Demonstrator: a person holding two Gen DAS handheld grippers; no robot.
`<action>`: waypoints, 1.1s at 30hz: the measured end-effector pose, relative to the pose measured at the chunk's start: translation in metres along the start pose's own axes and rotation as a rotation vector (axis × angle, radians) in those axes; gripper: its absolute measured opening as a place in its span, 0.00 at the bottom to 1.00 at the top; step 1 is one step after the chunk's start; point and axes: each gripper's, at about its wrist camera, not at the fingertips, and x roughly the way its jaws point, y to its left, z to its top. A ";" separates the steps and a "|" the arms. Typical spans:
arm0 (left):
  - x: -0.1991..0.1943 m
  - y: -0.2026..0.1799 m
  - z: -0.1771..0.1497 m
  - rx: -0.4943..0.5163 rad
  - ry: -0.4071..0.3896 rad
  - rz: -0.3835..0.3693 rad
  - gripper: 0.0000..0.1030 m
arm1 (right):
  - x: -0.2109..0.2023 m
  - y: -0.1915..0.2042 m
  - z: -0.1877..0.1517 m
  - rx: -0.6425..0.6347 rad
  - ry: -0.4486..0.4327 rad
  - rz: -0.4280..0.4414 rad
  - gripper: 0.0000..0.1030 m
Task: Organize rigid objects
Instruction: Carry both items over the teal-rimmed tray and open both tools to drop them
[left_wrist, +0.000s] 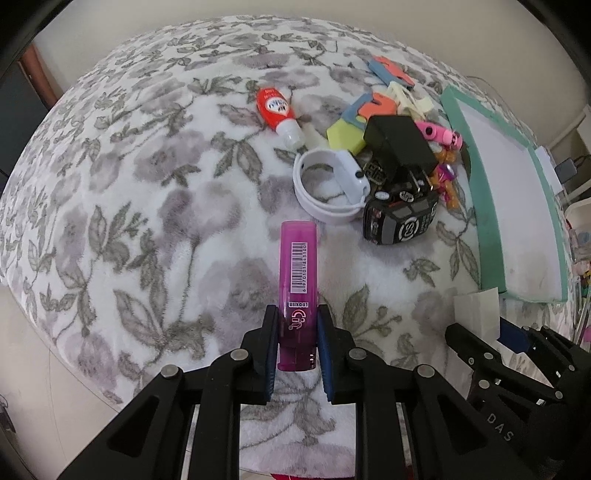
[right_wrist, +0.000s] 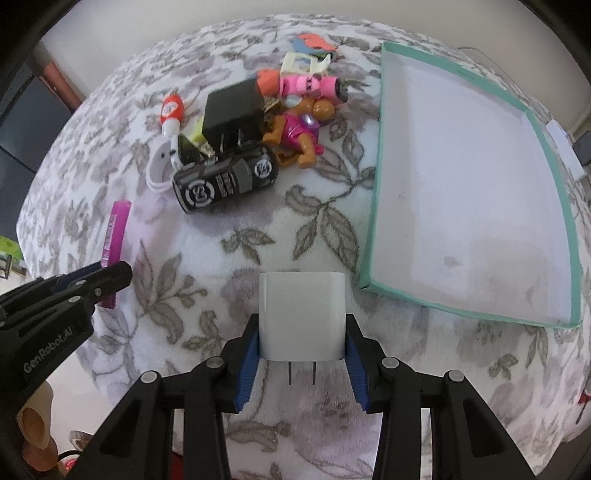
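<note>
My left gripper (left_wrist: 296, 314) is shut on a purple highlighter (left_wrist: 298, 280) and holds it above the floral blanket; the highlighter also shows in the right wrist view (right_wrist: 115, 236). My right gripper (right_wrist: 302, 321) is shut on a white plug adapter (right_wrist: 301, 317), prongs toward the camera; it also shows in the left wrist view (left_wrist: 476, 314). A shallow white tray with a green rim (right_wrist: 373, 221) lies to the right of the adapter. A pile of objects sits ahead: a black charger (right_wrist: 232, 107), a black toy car (right_wrist: 225, 182), a white wristband (left_wrist: 325, 184), a red glue bottle (left_wrist: 277, 110).
The pile also holds a pink toy (right_wrist: 314, 86), an orange-and-pink figure (right_wrist: 299, 136), coloured foam letters (left_wrist: 384, 74) and a yellow block (left_wrist: 345, 134). The floral blanket (left_wrist: 147, 166) covers a surface whose edge drops off at the left.
</note>
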 end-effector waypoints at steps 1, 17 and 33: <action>-0.005 0.002 0.001 -0.004 -0.005 0.000 0.20 | -0.003 -0.003 0.001 0.009 -0.011 0.010 0.43; -0.088 -0.085 0.060 0.041 -0.147 -0.036 0.20 | -0.070 -0.084 0.016 0.253 -0.312 -0.129 0.43; -0.059 -0.213 0.075 0.090 -0.129 -0.154 0.20 | -0.067 -0.184 0.004 0.520 -0.356 -0.301 0.43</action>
